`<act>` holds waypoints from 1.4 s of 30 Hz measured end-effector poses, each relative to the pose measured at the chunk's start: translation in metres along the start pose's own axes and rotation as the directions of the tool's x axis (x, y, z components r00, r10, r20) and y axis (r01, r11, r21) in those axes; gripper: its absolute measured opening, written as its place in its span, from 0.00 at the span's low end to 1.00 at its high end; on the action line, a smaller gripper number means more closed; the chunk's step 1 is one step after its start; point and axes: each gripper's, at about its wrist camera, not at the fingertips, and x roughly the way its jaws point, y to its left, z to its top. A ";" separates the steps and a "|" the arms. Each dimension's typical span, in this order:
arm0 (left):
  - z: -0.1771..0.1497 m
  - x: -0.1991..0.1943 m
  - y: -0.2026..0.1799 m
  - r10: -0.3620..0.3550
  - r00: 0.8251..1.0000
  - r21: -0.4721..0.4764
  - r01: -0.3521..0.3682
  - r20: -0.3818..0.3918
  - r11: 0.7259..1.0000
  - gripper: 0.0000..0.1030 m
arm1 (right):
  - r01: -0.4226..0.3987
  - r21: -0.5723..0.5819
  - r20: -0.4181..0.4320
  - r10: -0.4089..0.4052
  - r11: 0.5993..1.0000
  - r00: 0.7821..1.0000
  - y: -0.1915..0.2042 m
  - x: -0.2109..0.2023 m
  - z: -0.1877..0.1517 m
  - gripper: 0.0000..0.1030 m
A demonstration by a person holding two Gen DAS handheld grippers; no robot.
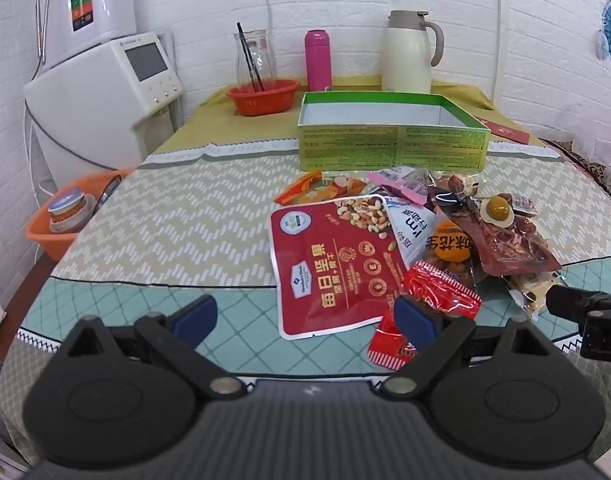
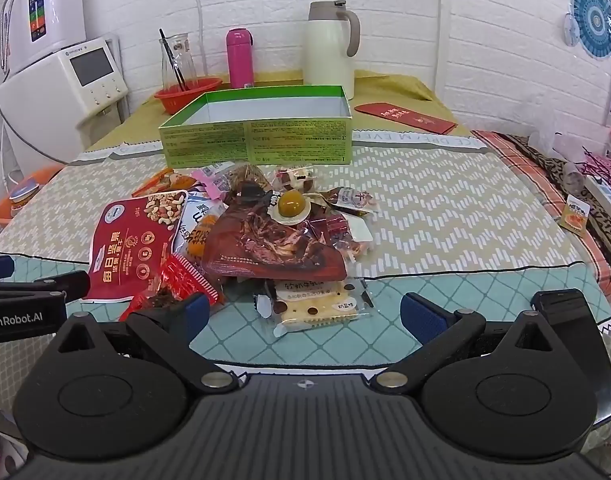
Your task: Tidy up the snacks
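Both tongs, left tongs (image 1: 305,316) and right tongs (image 2: 303,312), look identical: black ribbed body, round pivot discs, silver screws, blue pads (image 1: 195,316).

Bench (image 1: 165,220), covered in chevron-patterned cloth: heap of mixed snack packets (image 2: 241,236) near front; open green cardboard box (image 1: 389,136) behind; red plastic basket (image 1: 261,96), pink flask (image 1: 318,60), cream jug (image 1: 409,54) at back; red envelope (image 2: 405,118).
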 end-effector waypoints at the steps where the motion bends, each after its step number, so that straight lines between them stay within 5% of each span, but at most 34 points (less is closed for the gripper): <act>1: 0.000 0.000 0.000 -0.001 1.000 0.000 0.001 0.000 1.000 0.88 | 0.000 -0.001 0.000 0.000 1.000 1.000 0.000 0.000 0.000 1.00; 42: 0.004 0.002 -0.002 -0.034 0.999 -0.010 0.034 0.023 0.999 0.88 | -0.009 -0.010 0.017 0.009 1.000 1.000 -0.004 0.002 0.003 1.00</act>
